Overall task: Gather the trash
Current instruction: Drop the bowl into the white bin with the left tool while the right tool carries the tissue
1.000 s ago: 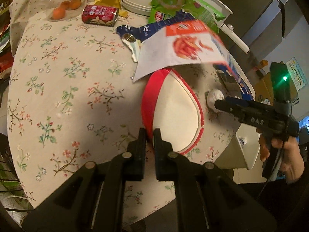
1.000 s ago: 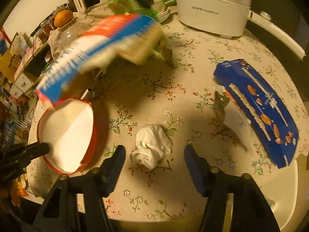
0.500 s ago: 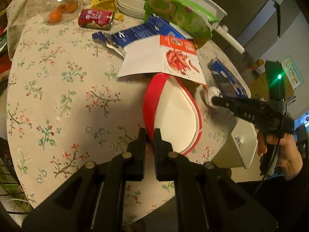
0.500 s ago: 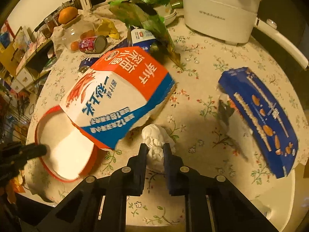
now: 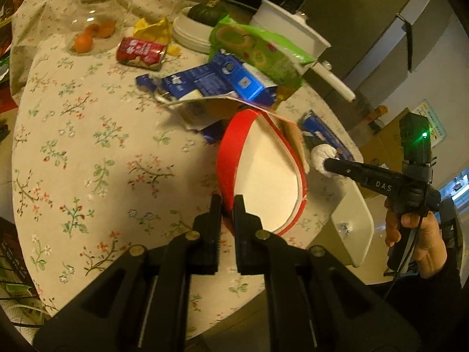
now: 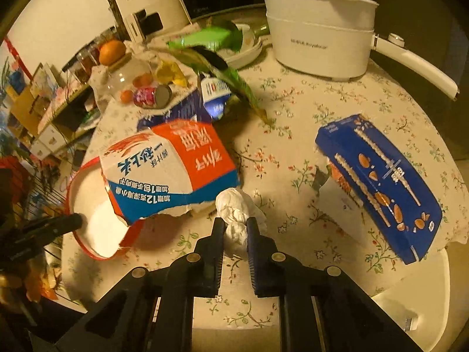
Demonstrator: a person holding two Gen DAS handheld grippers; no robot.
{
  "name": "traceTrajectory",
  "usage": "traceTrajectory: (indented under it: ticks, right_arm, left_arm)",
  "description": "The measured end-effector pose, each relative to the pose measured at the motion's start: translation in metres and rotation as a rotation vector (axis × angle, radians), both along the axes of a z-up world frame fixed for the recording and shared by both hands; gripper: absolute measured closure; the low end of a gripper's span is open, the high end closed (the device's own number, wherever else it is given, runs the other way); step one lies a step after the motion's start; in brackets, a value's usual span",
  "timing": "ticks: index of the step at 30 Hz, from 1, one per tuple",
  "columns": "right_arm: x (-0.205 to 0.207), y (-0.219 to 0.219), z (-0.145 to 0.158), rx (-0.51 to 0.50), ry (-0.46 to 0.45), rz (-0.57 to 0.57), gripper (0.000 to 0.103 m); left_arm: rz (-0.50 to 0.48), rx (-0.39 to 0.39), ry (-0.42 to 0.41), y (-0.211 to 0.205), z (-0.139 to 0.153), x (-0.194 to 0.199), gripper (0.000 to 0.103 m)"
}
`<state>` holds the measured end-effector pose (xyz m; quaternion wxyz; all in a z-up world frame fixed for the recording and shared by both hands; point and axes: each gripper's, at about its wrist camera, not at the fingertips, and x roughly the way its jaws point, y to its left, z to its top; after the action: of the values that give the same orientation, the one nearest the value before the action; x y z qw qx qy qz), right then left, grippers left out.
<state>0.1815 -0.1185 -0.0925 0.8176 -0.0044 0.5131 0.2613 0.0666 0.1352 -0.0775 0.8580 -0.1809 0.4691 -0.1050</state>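
On the worktop (image 6: 293, 123), the pot (image 6: 319, 26) stands far, a snack box (image 6: 381, 187) right, the bowl (image 6: 85, 205) left, a torn carton (image 6: 167, 173) over its rim.

A white pot (image 6: 319, 26) is set at the far edge of the floral tablecloth (image 5: 88, 152) — beside stacked plates (image 5: 190, 36). Oranges are held in a glass jar (image 5: 93, 26) — one orange (image 6: 112, 52) is perched on its lid.
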Motion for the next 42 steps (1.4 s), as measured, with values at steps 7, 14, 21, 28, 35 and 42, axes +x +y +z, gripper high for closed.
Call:
traceTrajectory:
  ticks: [7, 14, 21, 28, 35, 42]
  right_arm:
    - [-0.006, -0.002, 0.014, 0.026, -0.023, 0.007, 0.088]
    - [-0.011, -0.009, 0.024, 0.051, -0.041, -0.002, 0.088]
    - [-0.012, -0.021, 0.037, 0.087, -0.064, -0.022, 0.088]
    - [-0.019, -0.033, 0.053, 0.122, -0.09, -0.029, 0.088]
    - [-0.021, -0.049, 0.057, 0.14, -0.093, -0.056, 0.088]
    - [-0.023, -0.073, 0.062, 0.139, -0.103, -0.091, 0.088]
  left_arm:
    - [-0.019, -0.046, -0.078, -0.006, 0.02, 0.002, 0.094]
    - [-0.01, -0.095, -0.123, -0.008, 0.033, 0.009, 0.094]
    - [0.005, -0.13, -0.172, -0.001, 0.049, 0.007, 0.094]
    - [-0.004, -0.138, -0.169, -0.006, 0.05, 0.011, 0.094]
    - [-0.052, -0.122, -0.154, -0.031, 0.048, 0.019, 0.094]
    - [-0.106, -0.1, -0.148, -0.061, 0.047, 0.029, 0.094]
